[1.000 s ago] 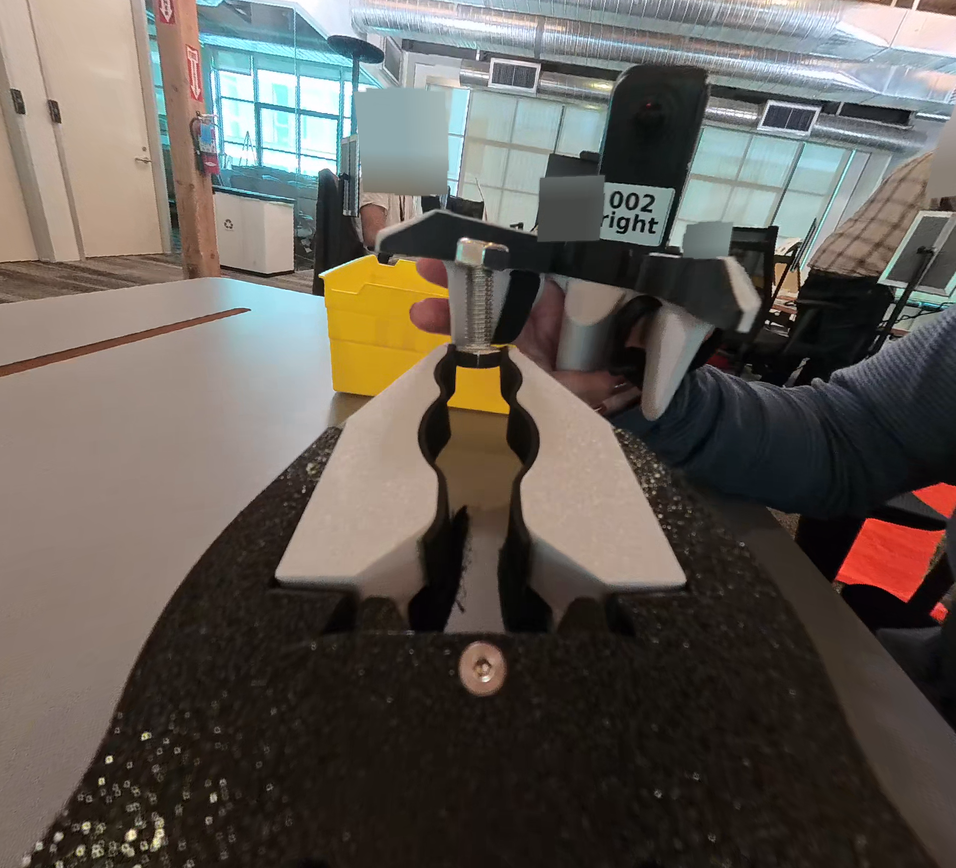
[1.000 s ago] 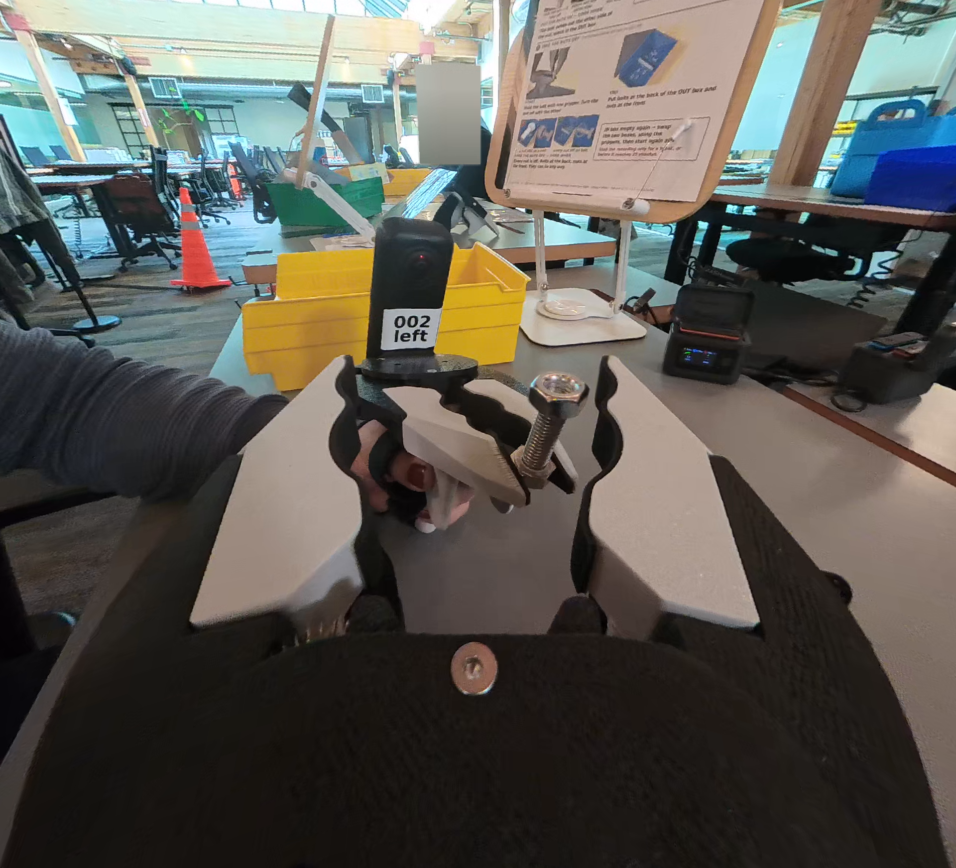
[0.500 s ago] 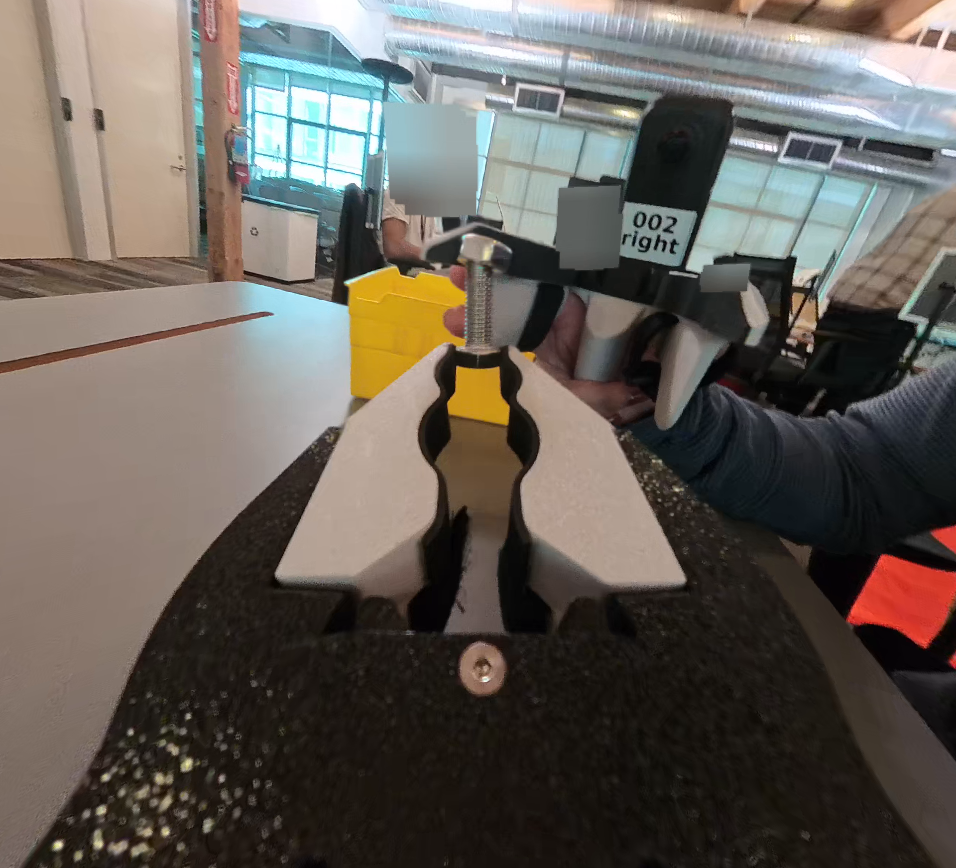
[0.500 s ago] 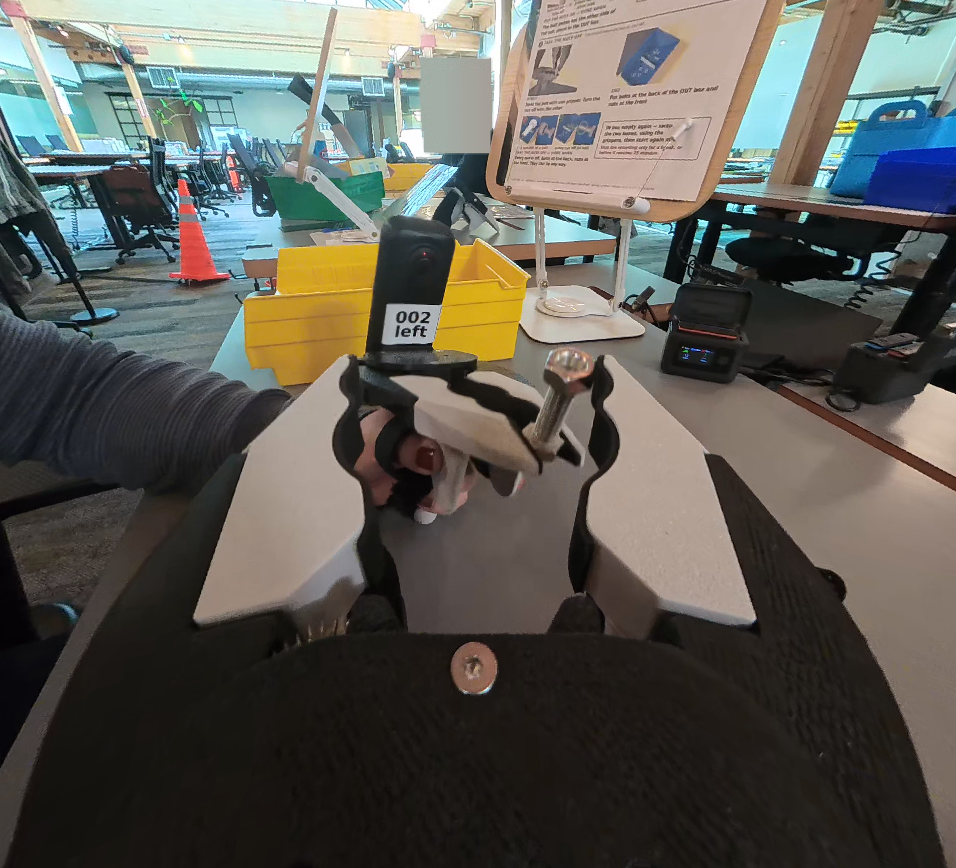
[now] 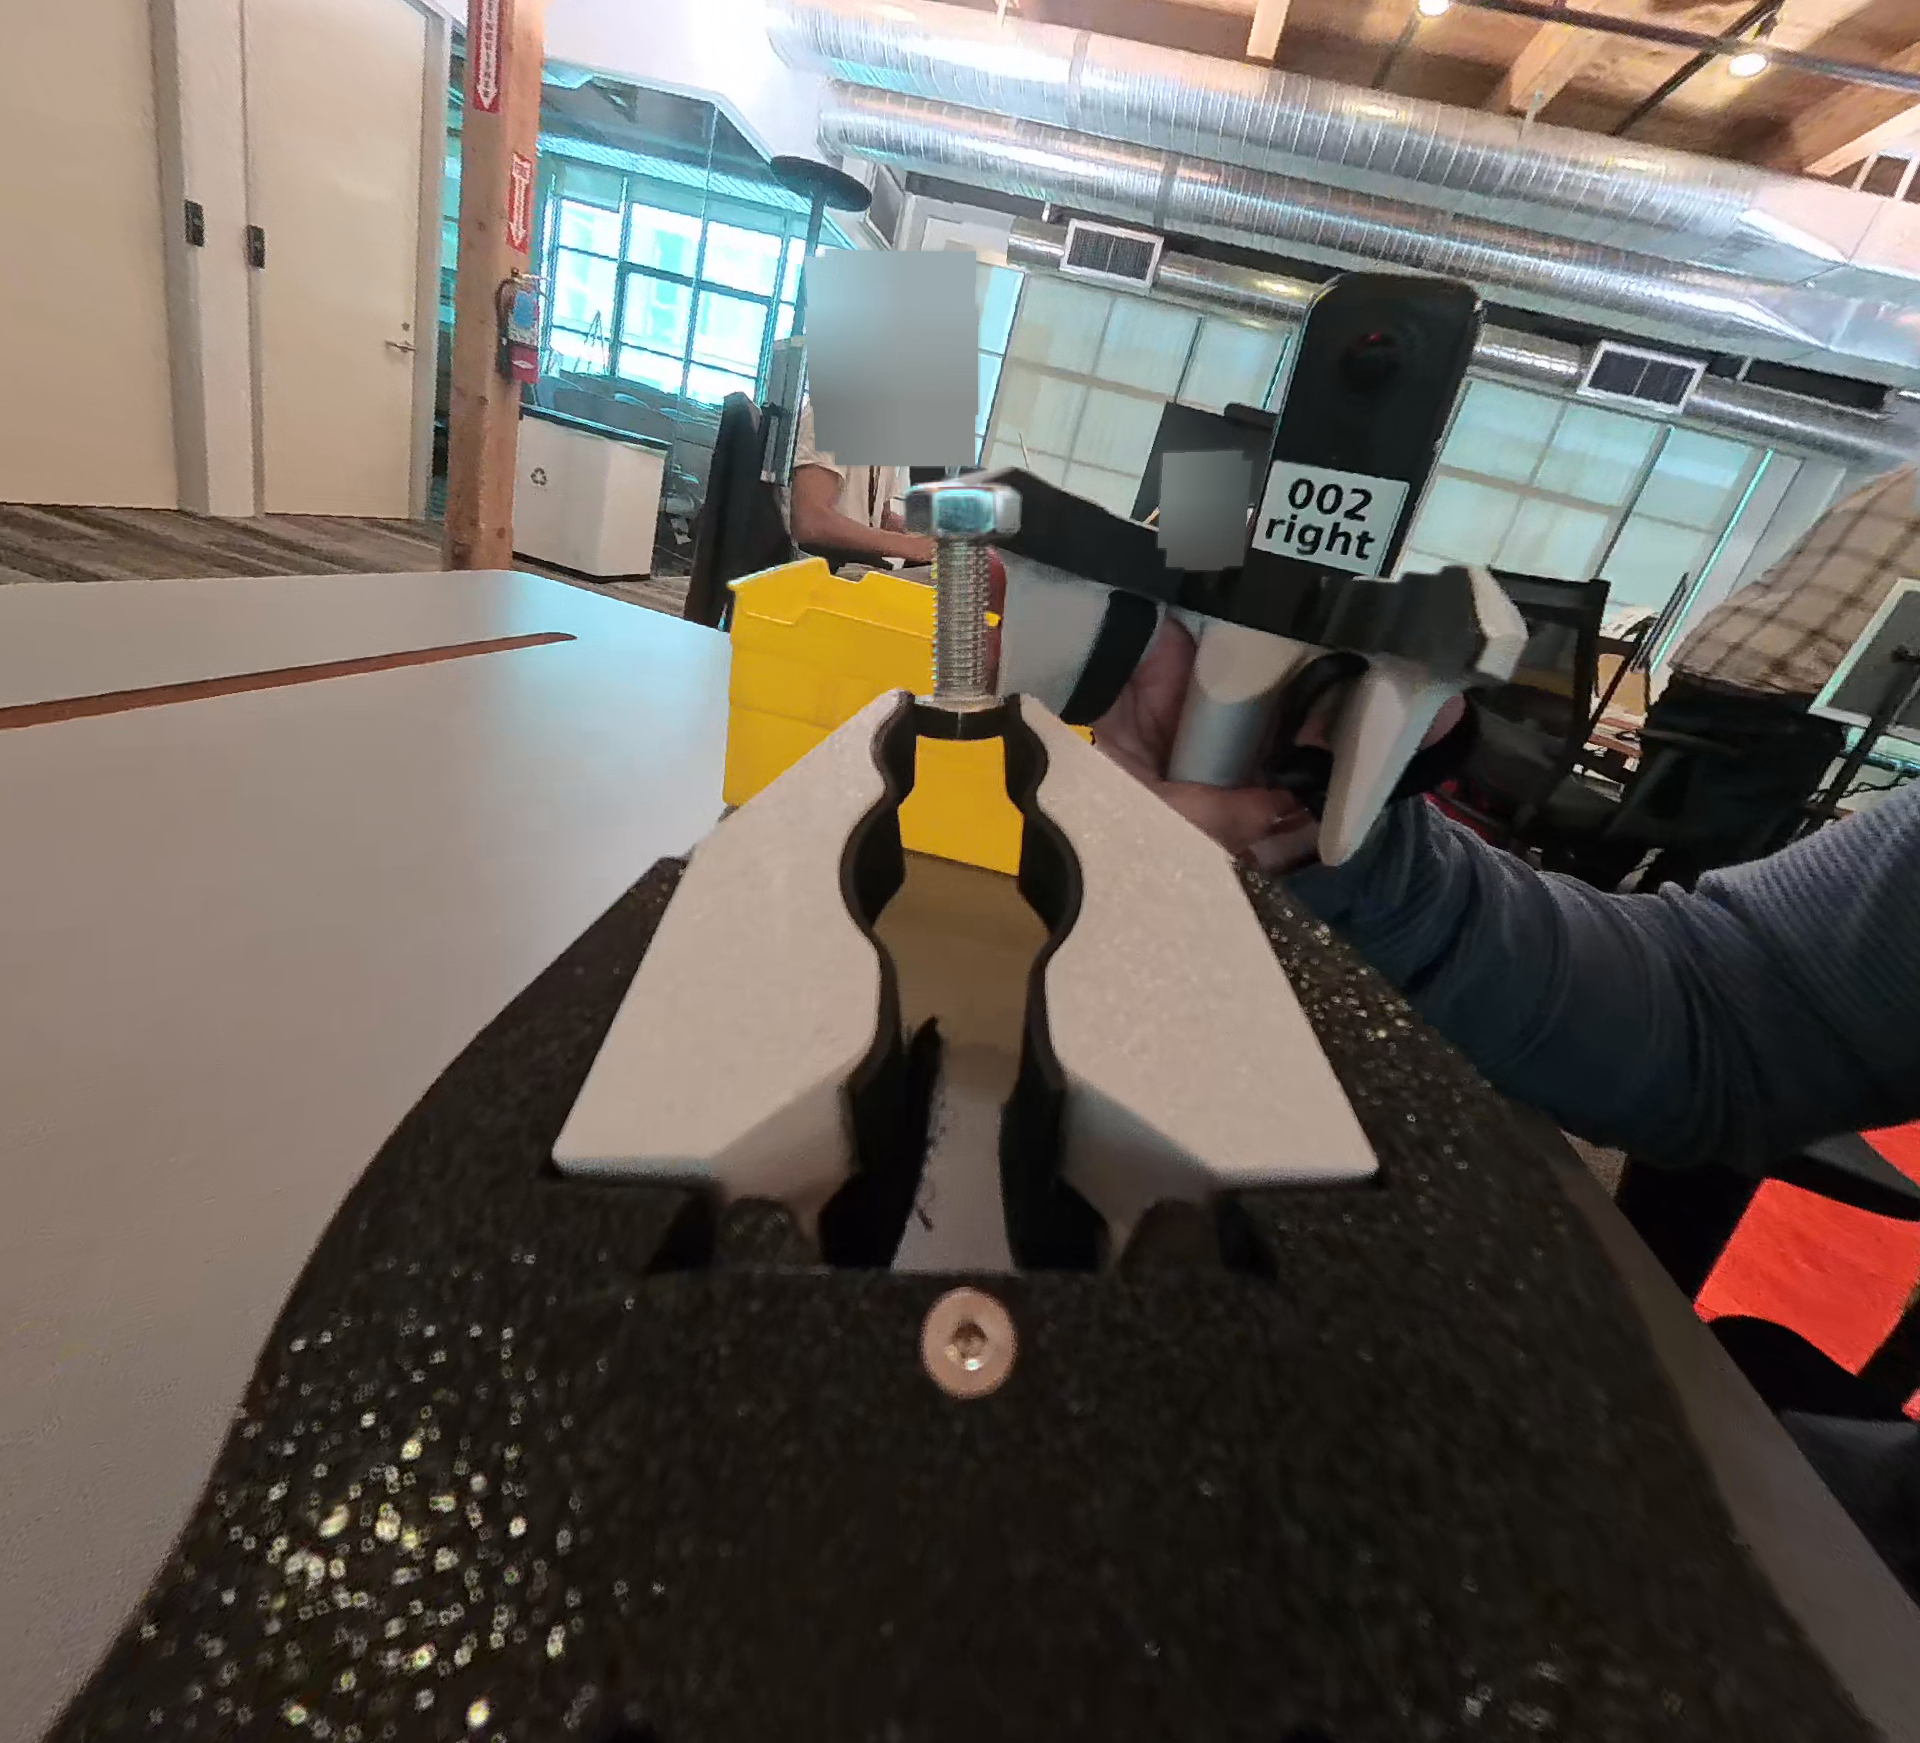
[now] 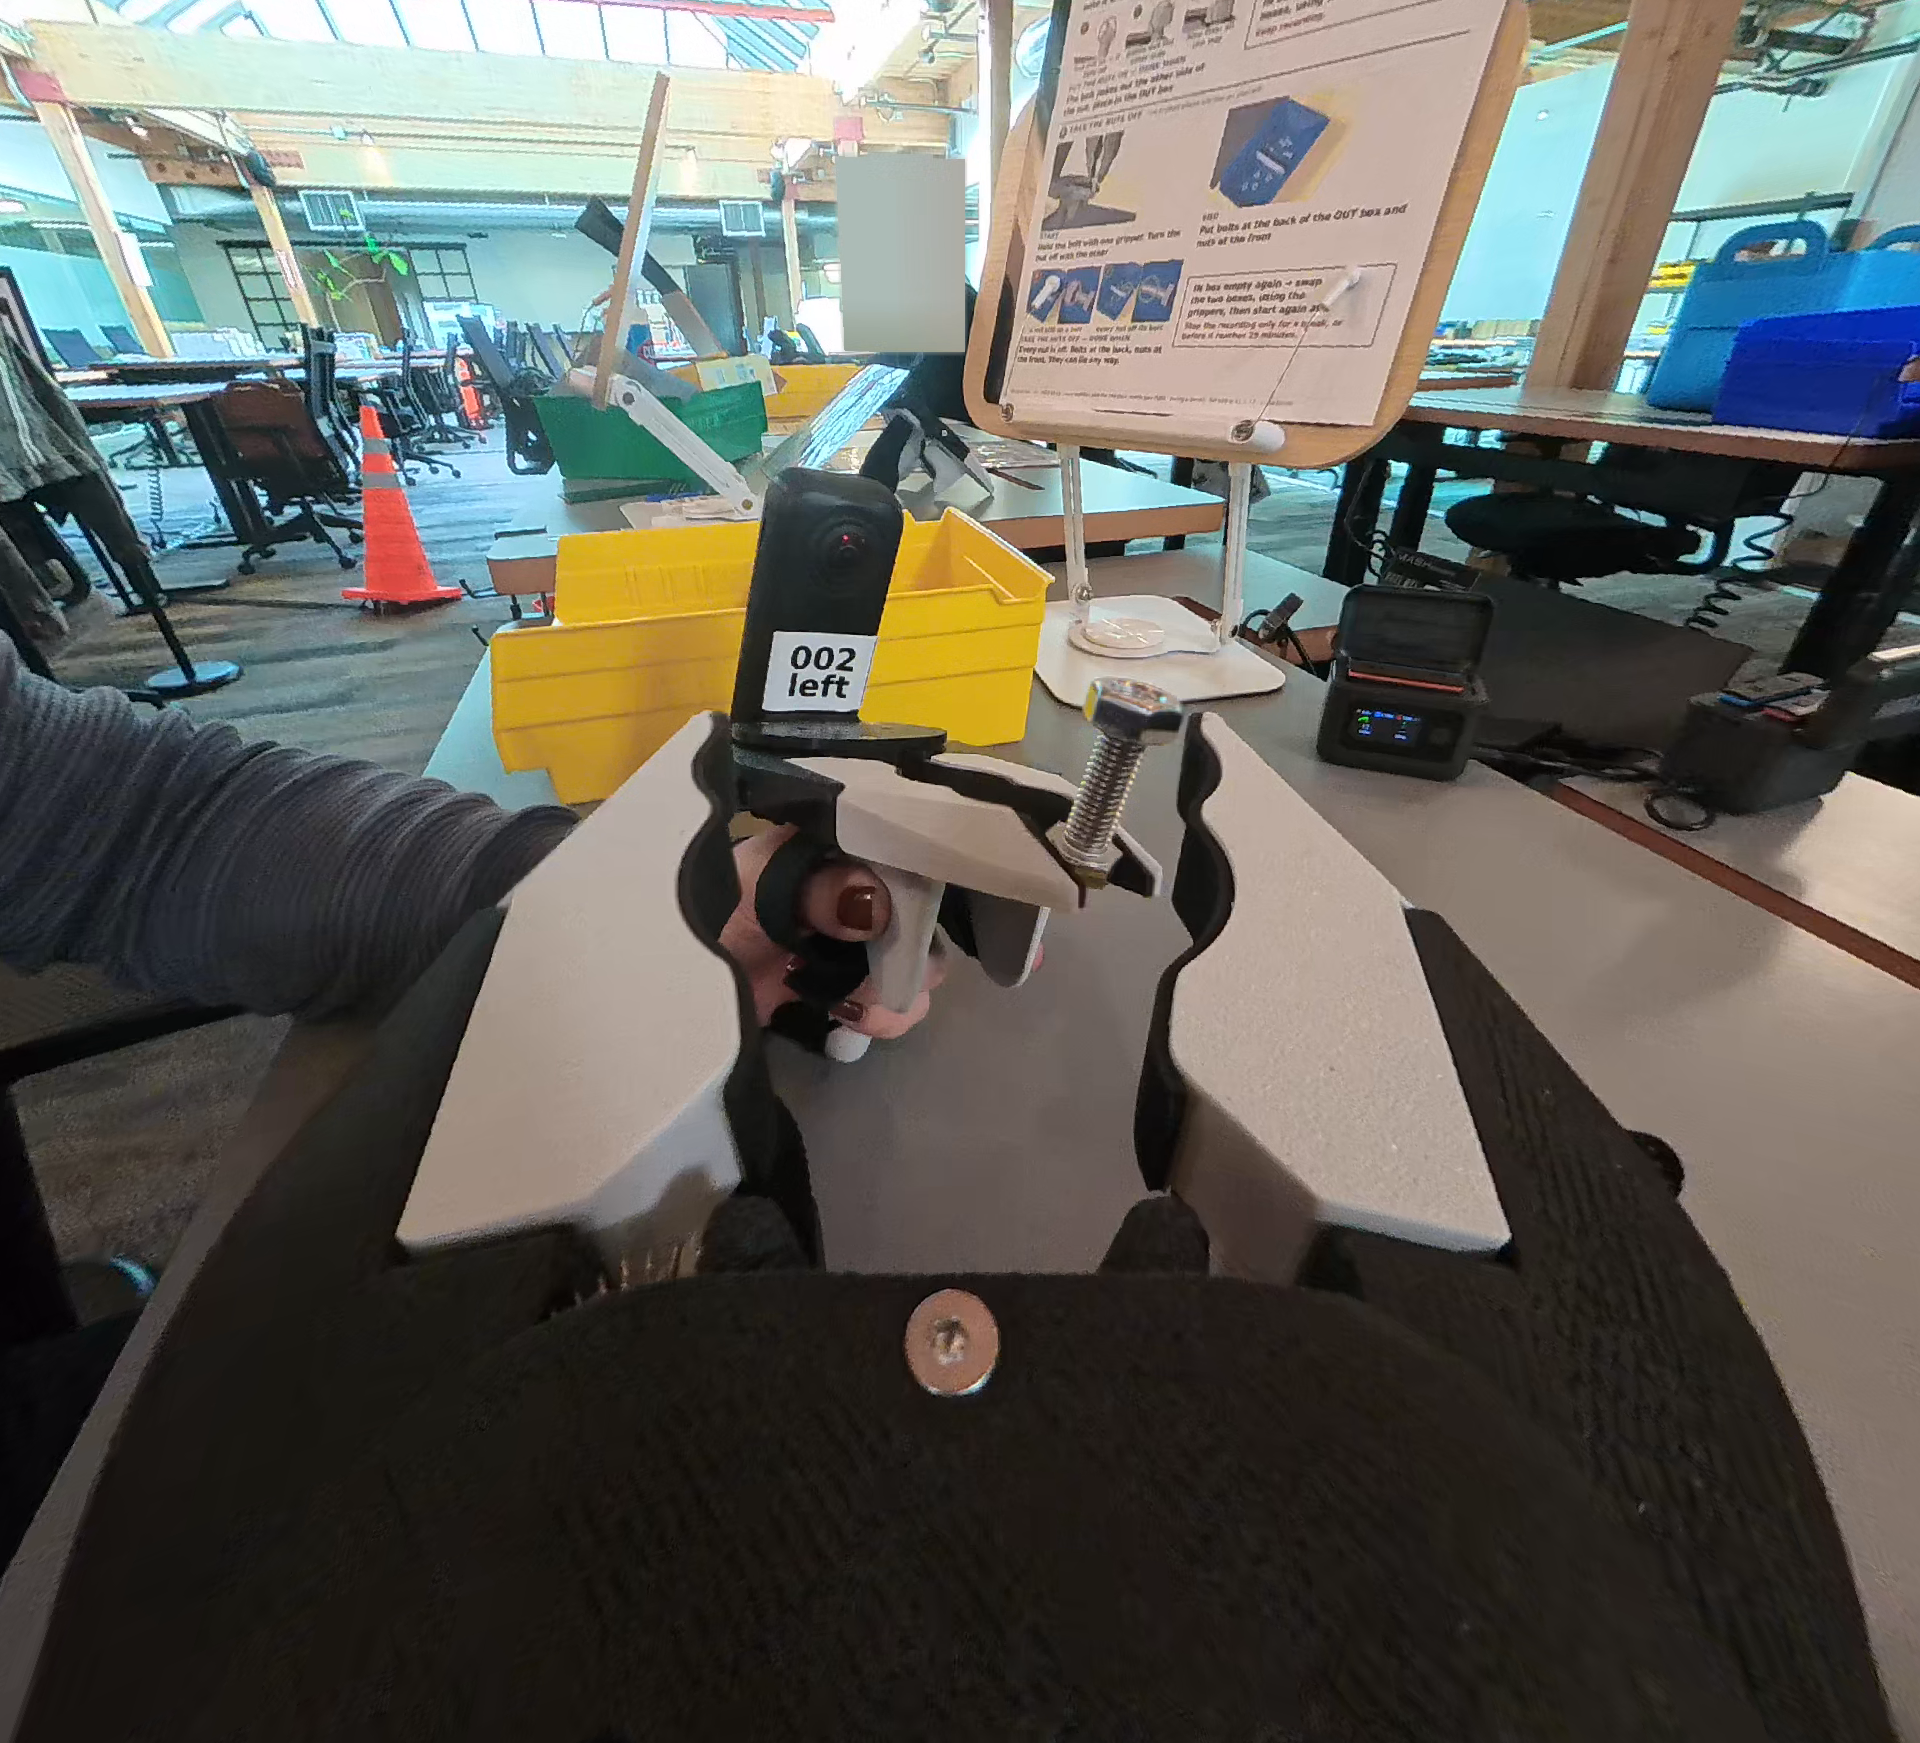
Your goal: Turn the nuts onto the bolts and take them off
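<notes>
A silver hex-head bolt (image 5: 961,613) stands upright, head on top. My left gripper (image 5: 961,706) is shut on its lower threaded end; whether a nut sits there is hidden by the black pads. In the right wrist view the bolt (image 6: 1112,779) leans slightly and its head lies just inside my right finger's tip (image 6: 1226,800). My right gripper (image 6: 951,737) is open wide and empty, with the left gripper (image 6: 1091,872) between its fingers. In the left wrist view the right gripper (image 5: 1247,592) is level with the bolt head, just to its right.
A yellow bin (image 6: 644,654) stands on the grey table (image 5: 312,862) behind the grippers. An instruction board on a white stand (image 6: 1247,135) and a small black device with a screen (image 6: 1403,696) are at the right. A blue-grey sleeve (image 5: 1662,987) reaches in. The left gripper's tips are roughly 4 centimeters from the right gripper's.
The bolt and left gripper have shifted from the middle of my open right gripper toward its right finger. The left gripper stays shut on the bolt; the right stays open.
</notes>
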